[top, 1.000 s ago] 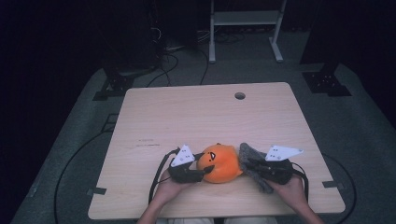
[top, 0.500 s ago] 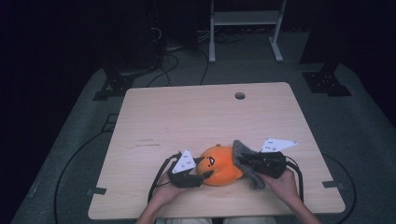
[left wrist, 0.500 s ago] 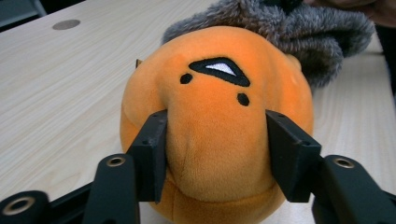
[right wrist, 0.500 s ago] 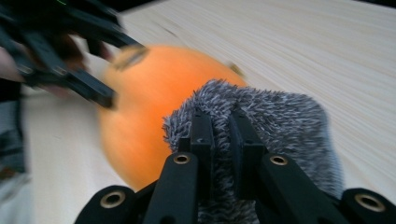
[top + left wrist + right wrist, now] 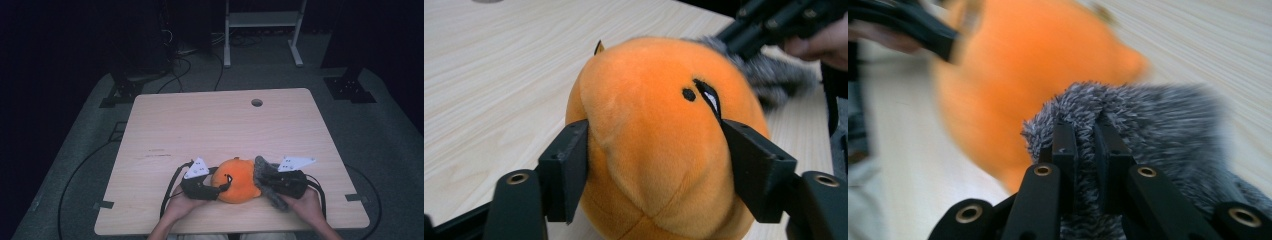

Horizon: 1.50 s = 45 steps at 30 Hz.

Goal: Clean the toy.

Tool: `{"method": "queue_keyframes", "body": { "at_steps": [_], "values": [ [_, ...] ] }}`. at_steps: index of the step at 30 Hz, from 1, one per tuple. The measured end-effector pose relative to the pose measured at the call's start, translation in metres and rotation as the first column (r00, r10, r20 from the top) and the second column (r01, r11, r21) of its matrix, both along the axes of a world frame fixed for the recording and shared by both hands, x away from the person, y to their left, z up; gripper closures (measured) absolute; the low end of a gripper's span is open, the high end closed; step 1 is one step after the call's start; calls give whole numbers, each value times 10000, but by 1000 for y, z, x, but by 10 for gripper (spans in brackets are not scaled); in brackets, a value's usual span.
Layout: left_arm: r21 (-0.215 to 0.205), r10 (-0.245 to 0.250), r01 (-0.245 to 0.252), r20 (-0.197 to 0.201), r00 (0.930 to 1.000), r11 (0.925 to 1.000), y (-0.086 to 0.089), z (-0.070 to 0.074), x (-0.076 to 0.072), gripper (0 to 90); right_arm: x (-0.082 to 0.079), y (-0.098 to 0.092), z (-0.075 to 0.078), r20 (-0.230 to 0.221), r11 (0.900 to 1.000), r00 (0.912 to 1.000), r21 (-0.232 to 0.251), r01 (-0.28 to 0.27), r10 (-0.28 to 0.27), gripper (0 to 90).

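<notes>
An orange plush toy [image 5: 239, 180] with a grey furry tail [image 5: 267, 192] lies near the table's front edge, between both hands. My left gripper [image 5: 222, 182] reaches it from the left. Its jaws have just been opening, and in the left gripper view they still press on both sides of the plush body [image 5: 654, 125]. From the right, my right gripper [image 5: 261, 180] is shut on the tail, and the grey fur [image 5: 1158, 125] bunches around its narrow jaws [image 5: 1085, 132]. The orange body [image 5: 1018, 75] is blurred behind them.
The light wooden table [image 5: 210, 125] has a small round hole [image 5: 257, 102] near its far edge. Behind it stand a white frame [image 5: 262, 20], black stand feet [image 5: 350, 90] and cables on the dark floor.
The left jaws stand wider around the plush than before. The right gripper with the tail has shifted slightly left and toward the front edge, and the plush has turned a little.
</notes>
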<state>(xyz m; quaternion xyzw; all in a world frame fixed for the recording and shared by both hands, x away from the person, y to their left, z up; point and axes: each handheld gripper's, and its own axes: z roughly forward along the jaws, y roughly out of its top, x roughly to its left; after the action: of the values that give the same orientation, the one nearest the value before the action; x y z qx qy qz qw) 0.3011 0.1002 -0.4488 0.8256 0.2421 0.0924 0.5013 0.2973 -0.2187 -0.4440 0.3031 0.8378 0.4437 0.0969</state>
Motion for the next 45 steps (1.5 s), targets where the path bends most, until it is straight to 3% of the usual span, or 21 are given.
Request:
{"method": "queue_keyframes", "body": {
  "at_steps": [1, 2, 3, 5, 8, 12, 18, 19, 20, 21, 22, 24, 25, 26, 29, 33, 34, 37, 40, 41, 45],
  "values": [
    [43, -58, 58, 27, 10000, 10000, 1, 0, 0, 331, 1, -3, 5, 61, 9985, 10000, 538, -36, 33, 807],
    [129, -117, 115, 126, 9999, 9999, 1, 0, -1, 331, 1, -3, 5, 61, 9985, 10000, 538, -36, 33, 807],
    [257, -295, 285, 362, 9989, 9993, -1, -1, -2, 354, 0, 2, 14, 388, 9923, 9981, 1127, -520, 479, 806],
    [447, -348, 325, 518, 9981, 9985, -2, -1, -4, 365, 0, 14, 21, 841, 9876, 9921, 1185, -1028, 932, 805],
    [620, -410, 373, 600, 9974, 9974, 0, -1, -4, 385, 3, 24, 23, 977, 9903, 9897, 814, -1129, 1048, 806],
    [640, -489, 450, 607, 9970, 9969, 2, -3, -4, 394, 10, 21, 12, 427, 9930, 9975, 1009, -611, 570, 810],
    [852, -786, 715, 827, 9935, 9938, 3, -2, -7, 401, 15, 2, 1, -231, 9997, 9994, 58, 241, -239, 809],
    [846, -808, 737, 836, 9932, 9937, 3, -3, -7, 401, 14, -3, 3, -255, 9980, 9995, 614, 182, -167, 808],
    [843, -836, 764, 846, 9929, 9935, 3, -3, -7, 401, 14, -3, 3, -255, 9980, 9995, 614, 182, -167, 808],
    [788, -862, 797, 825, 9929, 9937, 3, -3, -7, 402, 10, 1, 13, 176, 9907, 9996, 1341, -237, 216, 808],
    [788, -862, 797, 825, 9929, 9937, 3, -3, -7, 400, 10, 1, 13, 176, 9907, 9996, 1341, -237, 216, 808],
    [461, -947, 921, 589, 9938, 9947, 4, -2, -5, 387, 9, 9, 19, 368, 9860, 9975, 1531, -658, 609, 808],
    [-285, -777, 773, -134, 9969, 9966, 7, 0, 0, 251, 6, 20, 14, 406, 9916, 9964, 1026, -788, 750, 807],
    [-285, -777, 773, -134, 9969, 9966, 7, 0, 0, 197, 6, 20, 14, 406, 9916, 9964, 1026, -788, 750, 807],
    [-566, -673, 645, -493, 9965, 9963, 8, -1, 5, 239, -1, 22, 7, 647, 9917, 9955, 1034, -762, 697, 808],
    [-31, -688, 689, 154, 9975, 9976, 0, 0, -1, 311, 4, 12, -1, 68, 9910, 9995, 1306, -304, 298, 811],
    [258, -794, 782, 519, 9955, 9966, -2, 1, -3, 332, 10, 2, -4, -425, 9937, 9990, 1113, 150, -103, 811],
    [489, -921, 885, 771, 9928, 9949, -3, 2, -6, 350, 13, -3, -1, -595, 9956, 9981, 912, 197, -143, 808],
    [756, -1117, 1035, 1144, 9871, 9918, -4, 2, -11, 383, 14, 0, 11, -143, 9918, 9997, 1269, -166, 186, 807],
    [887, -1205, 1094, 1306, 9841, 9900, -4, 2, -11, 391, 16, 11, 21, 162, 9926, 9991, 1142, -413, 397, 805],
    [918, -1320, 1194, 1461, 9804, 9886, -5, 2, -13, 399, 26, 20, 24, 220, 9952, 9977, 730, -658, 644, 809]
  ]
}}
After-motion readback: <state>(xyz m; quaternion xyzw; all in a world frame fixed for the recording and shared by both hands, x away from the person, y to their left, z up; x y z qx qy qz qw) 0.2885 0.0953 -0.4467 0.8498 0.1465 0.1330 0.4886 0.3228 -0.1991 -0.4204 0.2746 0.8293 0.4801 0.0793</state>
